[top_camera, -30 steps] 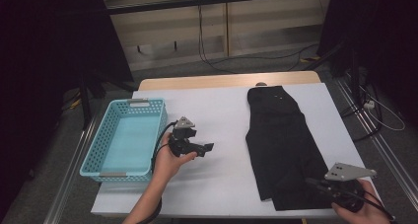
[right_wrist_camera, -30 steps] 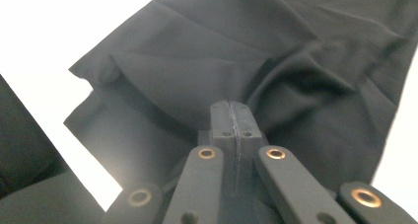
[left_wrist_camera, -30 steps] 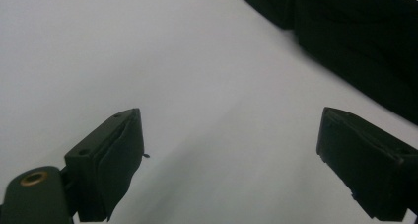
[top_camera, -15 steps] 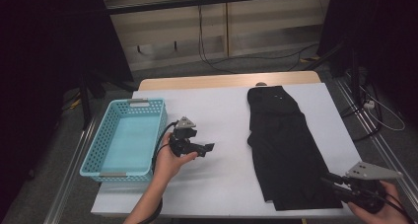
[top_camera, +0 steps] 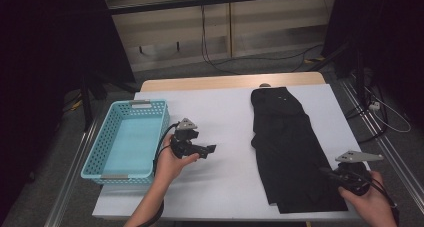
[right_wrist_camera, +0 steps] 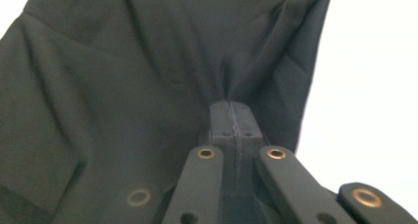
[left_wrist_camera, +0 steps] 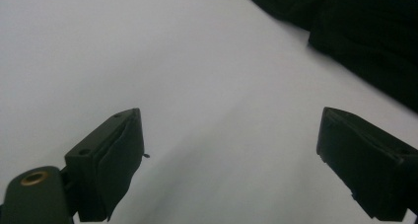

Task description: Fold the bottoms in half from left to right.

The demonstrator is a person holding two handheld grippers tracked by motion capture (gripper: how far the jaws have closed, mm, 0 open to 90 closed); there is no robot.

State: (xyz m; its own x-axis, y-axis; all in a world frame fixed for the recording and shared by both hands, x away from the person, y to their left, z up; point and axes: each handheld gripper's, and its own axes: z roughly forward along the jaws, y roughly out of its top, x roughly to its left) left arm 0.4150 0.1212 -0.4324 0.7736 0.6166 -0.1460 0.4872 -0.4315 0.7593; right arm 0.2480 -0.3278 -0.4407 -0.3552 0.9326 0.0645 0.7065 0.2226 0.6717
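Observation:
A black garment (top_camera: 285, 137) lies spread lengthwise on the right half of the white table (top_camera: 225, 107). At its near right corner my right gripper (top_camera: 327, 173) is shut on the fabric. In the right gripper view the jaws (right_wrist_camera: 231, 108) have just closed, pinching a fold of the black garment (right_wrist_camera: 123, 86), with creases running out from the pinch. My left gripper (top_camera: 210, 149) hovers over bare table left of the garment. Its jaws stand open with nothing between them (left_wrist_camera: 231, 135); the garment's edge (left_wrist_camera: 355, 31) lies farther off.
A light blue perforated basket (top_camera: 95, 157) stands at the table's left edge, beside the left hand. Cables and dark stands (top_camera: 360, 77) crowd the floor to the right of the table. A wall with cabling runs behind.
The right hand swung out toward the table's right edge, then came back onto the garment's near right corner. The left gripper has kept still.

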